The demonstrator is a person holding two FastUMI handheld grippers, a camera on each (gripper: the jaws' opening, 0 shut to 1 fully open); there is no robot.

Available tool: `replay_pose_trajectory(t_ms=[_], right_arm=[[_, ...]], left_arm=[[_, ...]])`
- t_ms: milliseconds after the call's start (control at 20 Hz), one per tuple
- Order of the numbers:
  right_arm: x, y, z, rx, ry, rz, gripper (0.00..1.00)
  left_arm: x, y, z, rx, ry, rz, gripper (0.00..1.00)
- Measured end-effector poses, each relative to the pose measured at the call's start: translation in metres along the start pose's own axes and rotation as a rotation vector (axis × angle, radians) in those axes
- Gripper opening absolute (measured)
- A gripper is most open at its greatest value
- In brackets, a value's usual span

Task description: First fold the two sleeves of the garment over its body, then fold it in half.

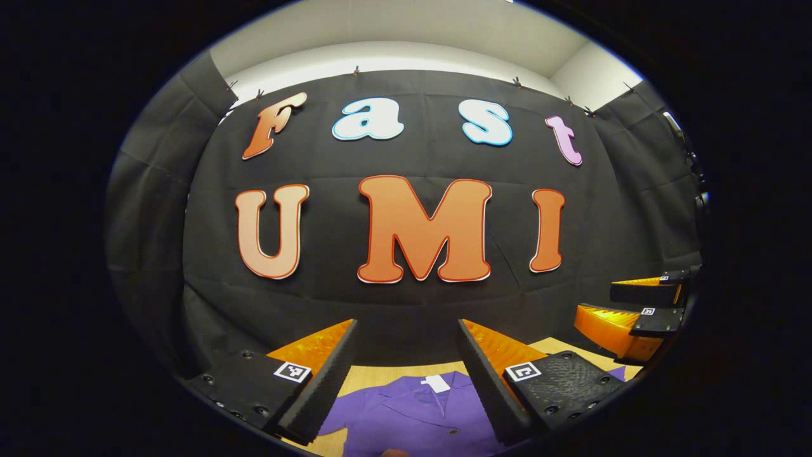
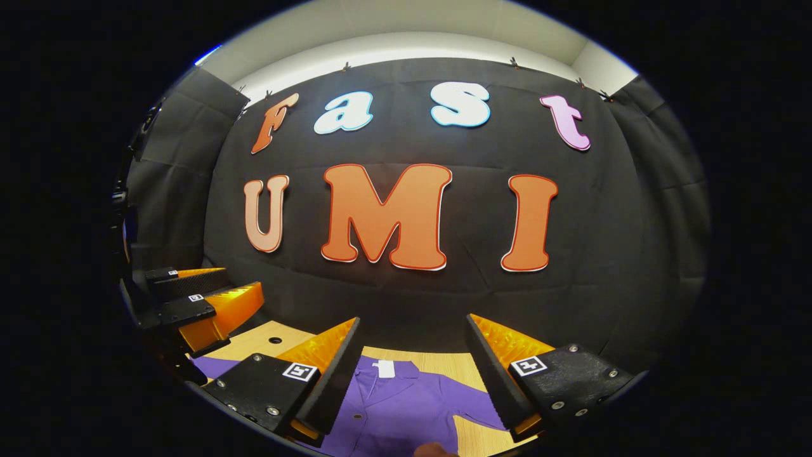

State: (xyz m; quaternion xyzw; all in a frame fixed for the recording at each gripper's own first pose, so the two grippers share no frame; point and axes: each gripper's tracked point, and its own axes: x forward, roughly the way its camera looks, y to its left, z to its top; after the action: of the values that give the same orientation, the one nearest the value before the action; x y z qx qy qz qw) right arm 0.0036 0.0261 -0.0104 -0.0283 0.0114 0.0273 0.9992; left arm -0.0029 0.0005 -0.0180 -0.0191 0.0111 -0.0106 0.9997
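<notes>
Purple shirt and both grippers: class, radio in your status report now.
Left gripper open, above the table. Right gripper open, holding nothing. Purple shirt lying flat, collar away, sleeves not yet folded. Nothing in the way.

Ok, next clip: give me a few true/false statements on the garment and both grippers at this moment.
1. The purple garment lies on a wooden table. True.
2. The left gripper is shut on a sleeve. False: its fingers stand apart, above the garment.
3. The right gripper is open. True.
4. The garment is already folded in half. False: it lies spread, collar and white label showing.
</notes>
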Motion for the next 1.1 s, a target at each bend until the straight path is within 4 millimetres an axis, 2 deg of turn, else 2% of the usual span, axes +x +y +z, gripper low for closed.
replay_pose_trajectory(t_ms=[450, 750, 950, 1100], right_arm=[[0.011, 0.001, -0.002, -0.01, 0.007, 0.009, 0.95], [0.021, -0.015, -0.023, -0.012, 0.036, -0.032, 0.95], [0.024, -0.042, -0.041, -0.029, 0.065, -0.092, 0.95], [0.021, -0.078, -0.061, -0.057, 0.096, -0.169, 0.95]], left_arm=[[-0.007, 0.013, -0.005, 0.011, 0.013, 0.043, 0.95], [-0.015, 0.013, -0.001, 0.028, 0.007, 0.047, 0.97], [-0.022, 0.01, 0.005, 0.036, -0.008, 0.049, 0.95], [-0.024, 0.008, 0.005, 0.04, -0.008, 0.049, 0.95]])
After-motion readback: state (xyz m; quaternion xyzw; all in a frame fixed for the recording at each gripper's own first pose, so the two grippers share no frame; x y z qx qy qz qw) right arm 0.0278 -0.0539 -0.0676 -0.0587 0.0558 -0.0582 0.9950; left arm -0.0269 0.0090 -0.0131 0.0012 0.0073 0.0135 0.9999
